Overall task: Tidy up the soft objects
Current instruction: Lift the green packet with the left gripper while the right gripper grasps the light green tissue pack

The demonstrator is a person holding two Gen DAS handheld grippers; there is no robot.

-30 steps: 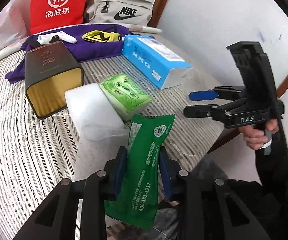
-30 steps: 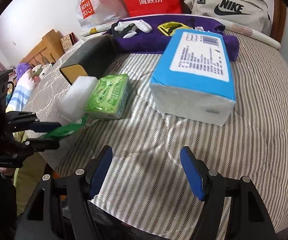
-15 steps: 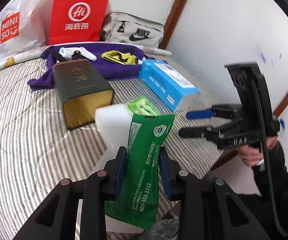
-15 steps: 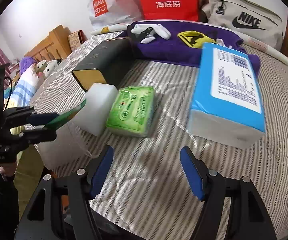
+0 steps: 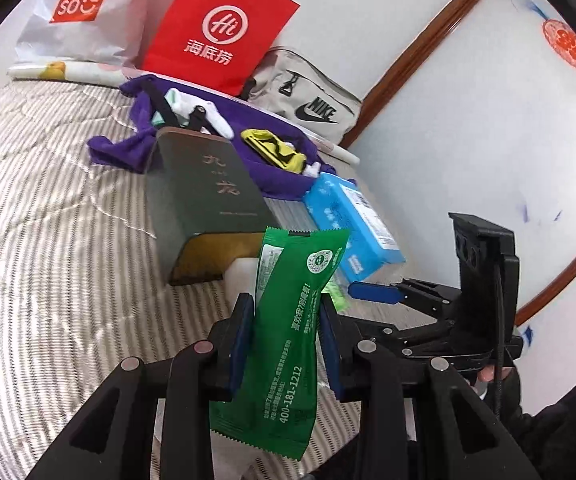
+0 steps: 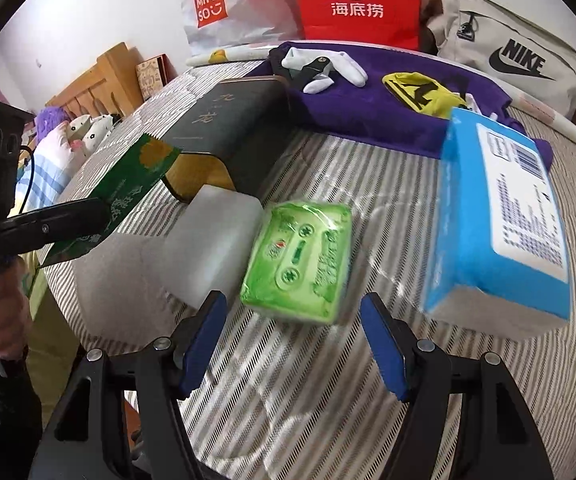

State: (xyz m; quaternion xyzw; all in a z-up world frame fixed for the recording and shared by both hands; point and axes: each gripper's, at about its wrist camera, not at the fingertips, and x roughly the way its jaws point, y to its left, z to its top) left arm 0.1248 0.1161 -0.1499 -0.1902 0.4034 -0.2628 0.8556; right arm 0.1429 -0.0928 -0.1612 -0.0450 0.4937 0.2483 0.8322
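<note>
Left wrist view: left gripper [image 5: 283,334] clamps green sachet [image 5: 288,336], slippery film may slide out; right gripper [image 6: 292,340] spread, empty

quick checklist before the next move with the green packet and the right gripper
1. Left gripper clamped on the green packet: ok, both pads press its sides.
2. Packet clear of the bed: ok, it hangs in the air.
3. Right gripper empty and open: ok, nothing between the pads.
4. Right gripper lined up with the green tissue pack: ok, the pack lies just ahead of the gap.
5. Room beside the tissue pack: not ok on one side, the white block sits right against it.
6. Where the packet should go: cannot tell.
</note>
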